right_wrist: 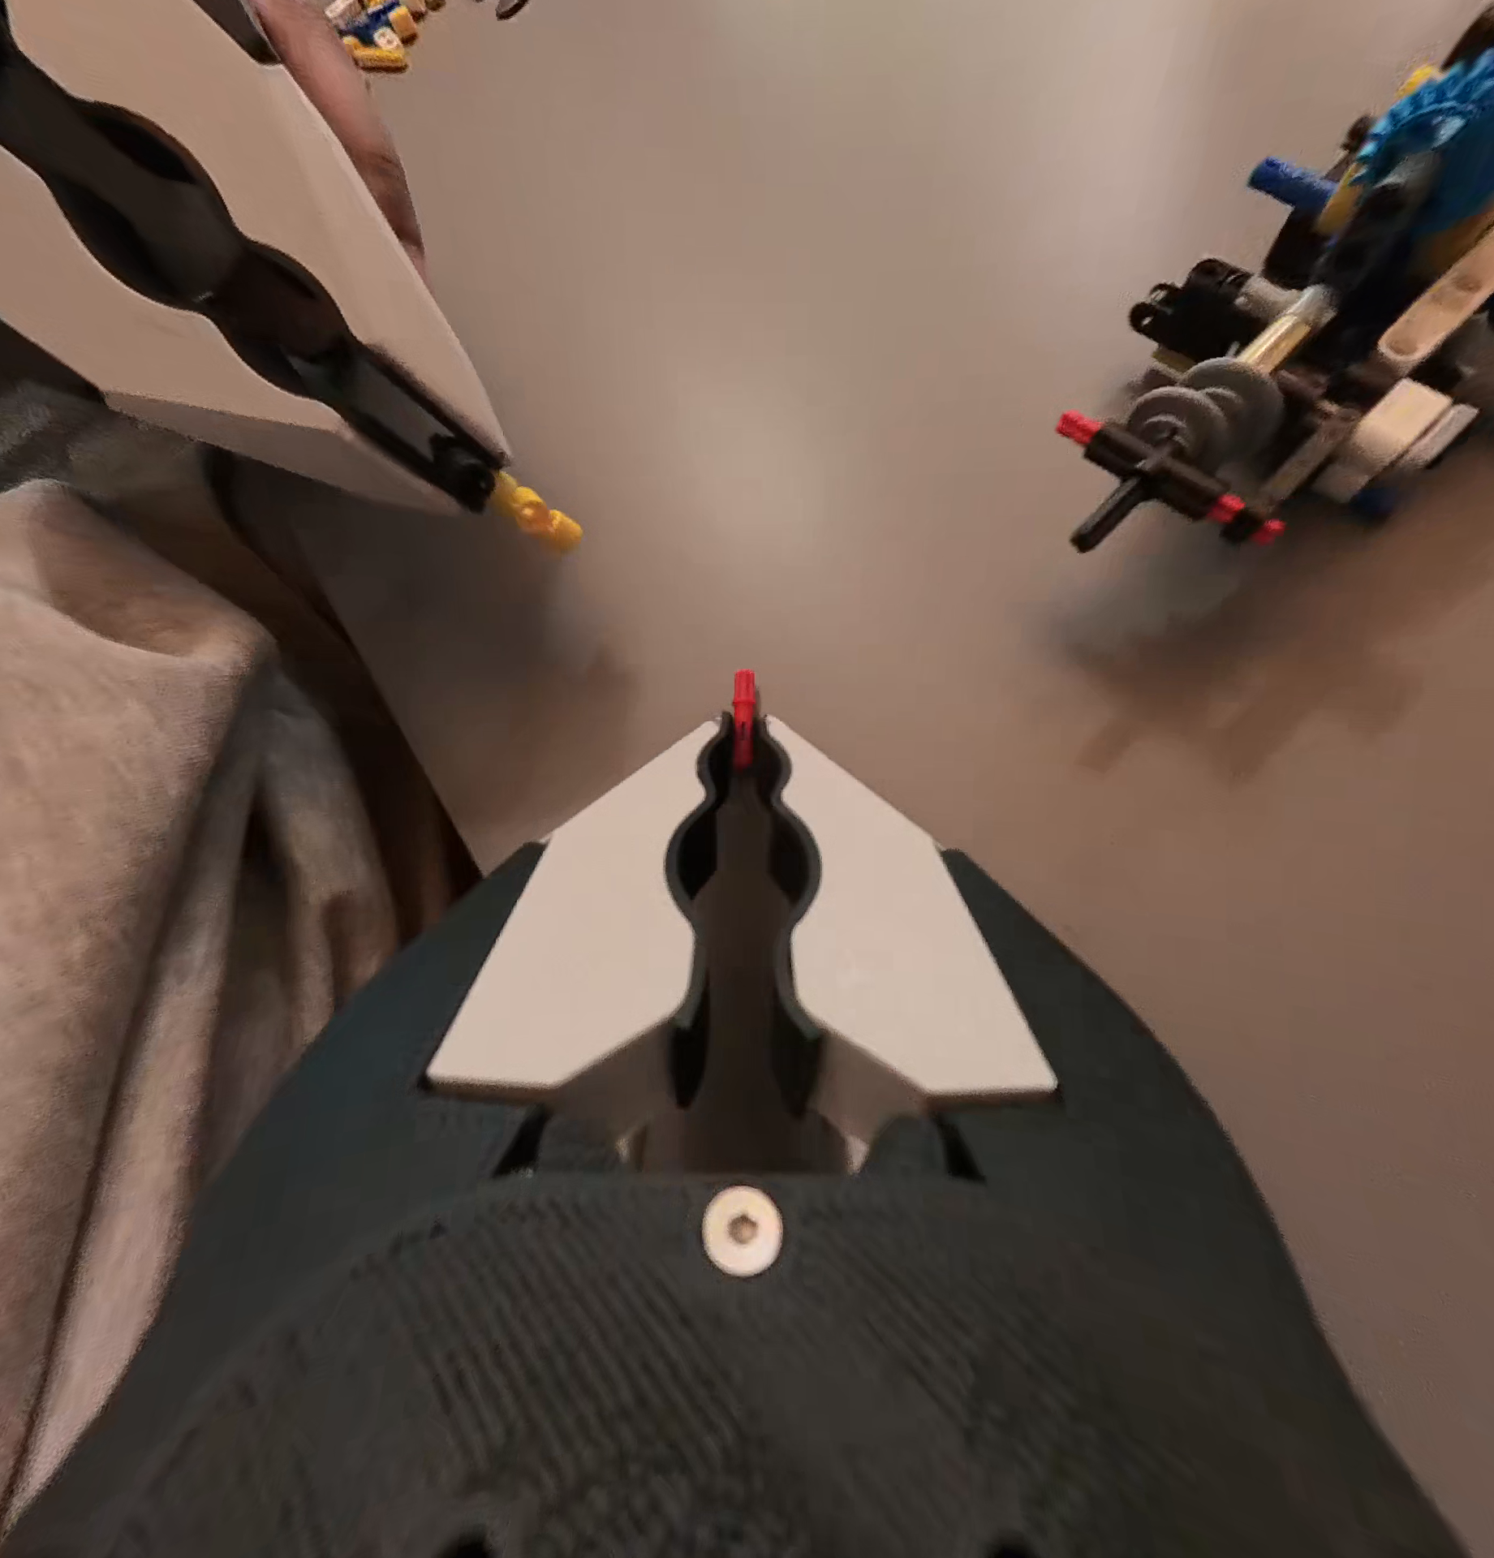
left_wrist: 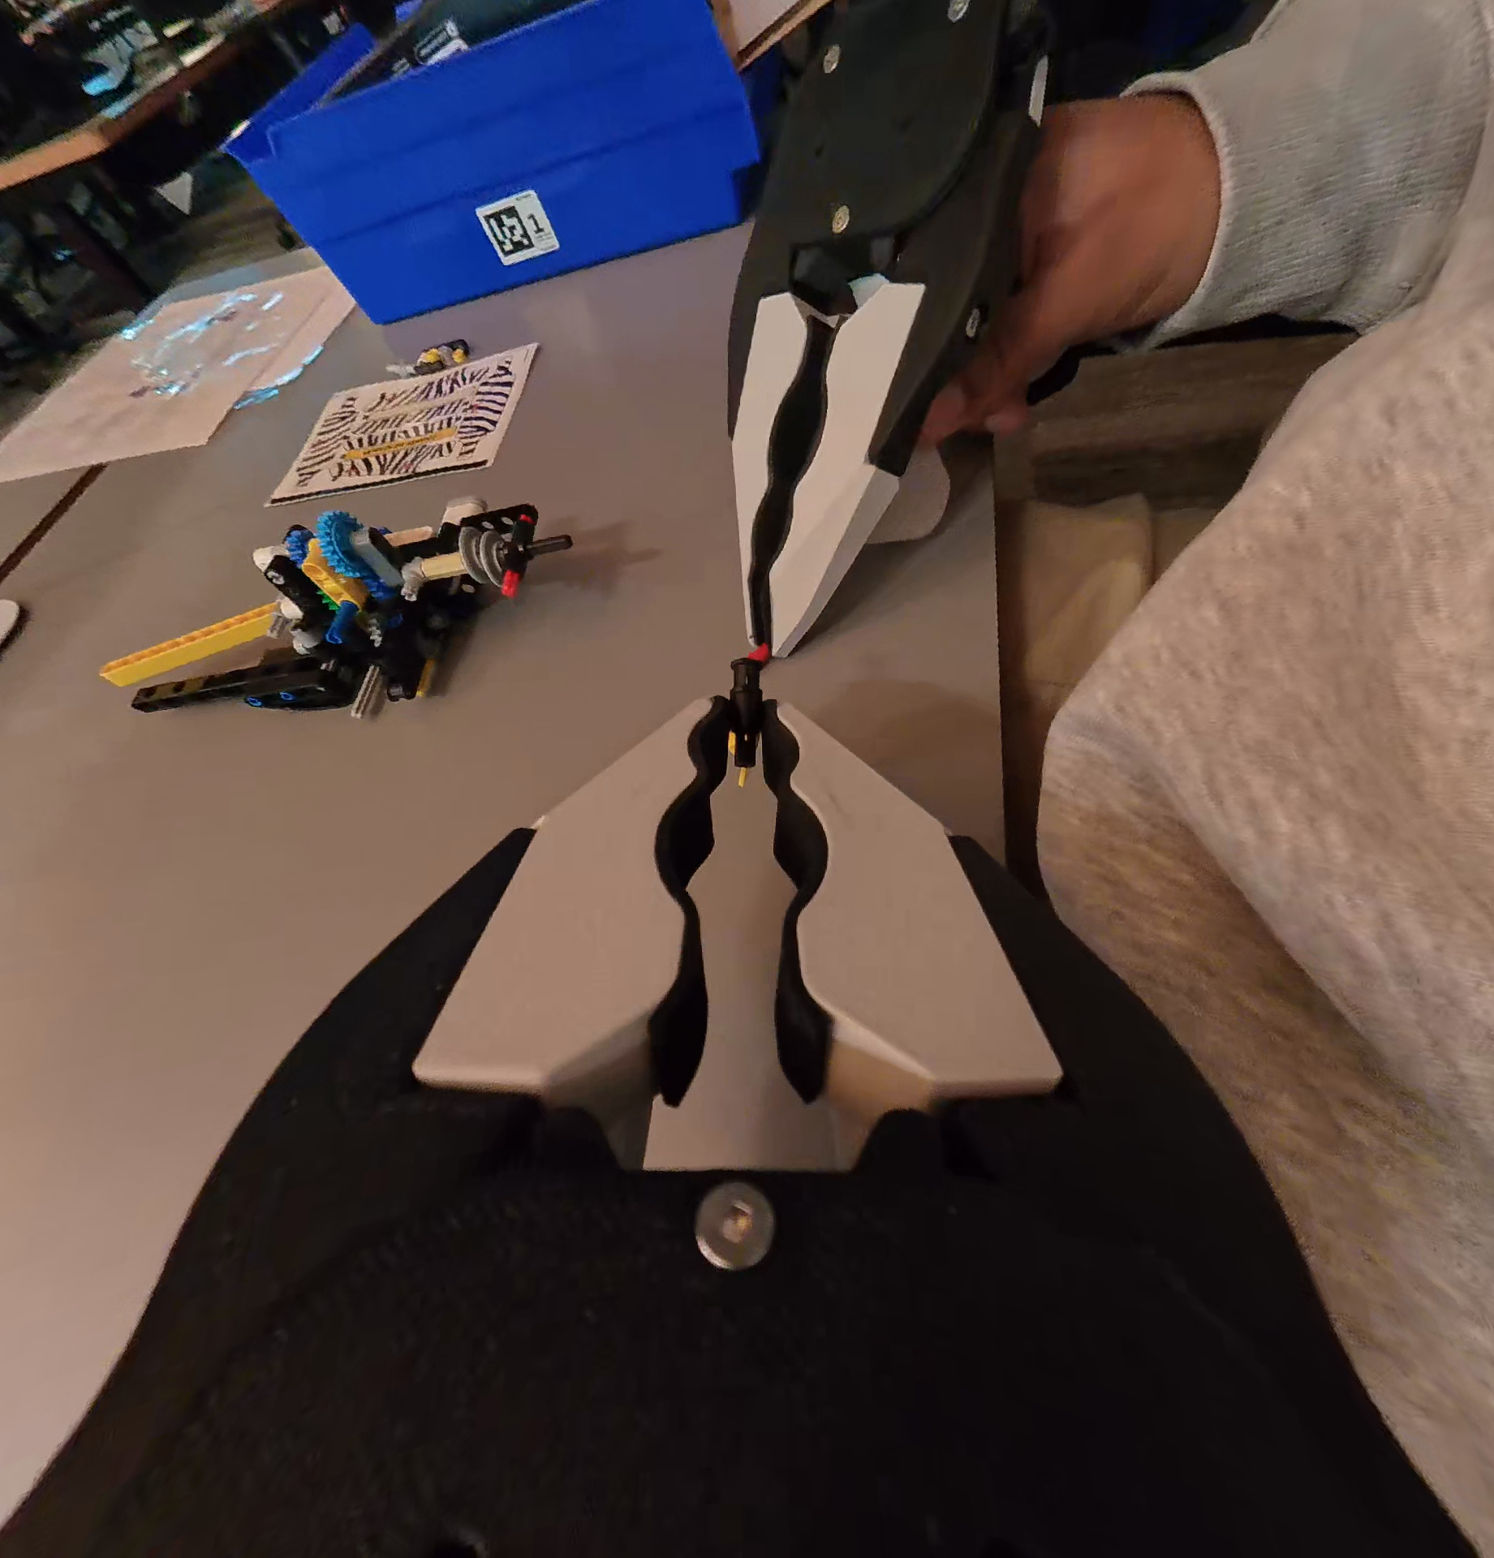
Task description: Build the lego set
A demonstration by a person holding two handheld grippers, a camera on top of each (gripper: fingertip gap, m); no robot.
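Above a grey table (left_wrist: 558,843), the left gripper (left_wrist: 741,717) pinches a black-and-yellow connector (left_wrist: 741,712); the right gripper (right_wrist: 743,725) clamps a red pin (right_wrist: 743,708). The half-built model (left_wrist: 364,607) sits nearby.

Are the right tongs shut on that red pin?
Shut: the right tongs pinch the red pin, its tip poking out.

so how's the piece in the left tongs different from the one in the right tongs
The left tongs pinch a black connector piece with a yellow end; the right tongs pinch a plain red pin. The black-and-yellow piece looks longer, and the red pin pokes out only a little. Both are small, gripped at the very tips above the table.
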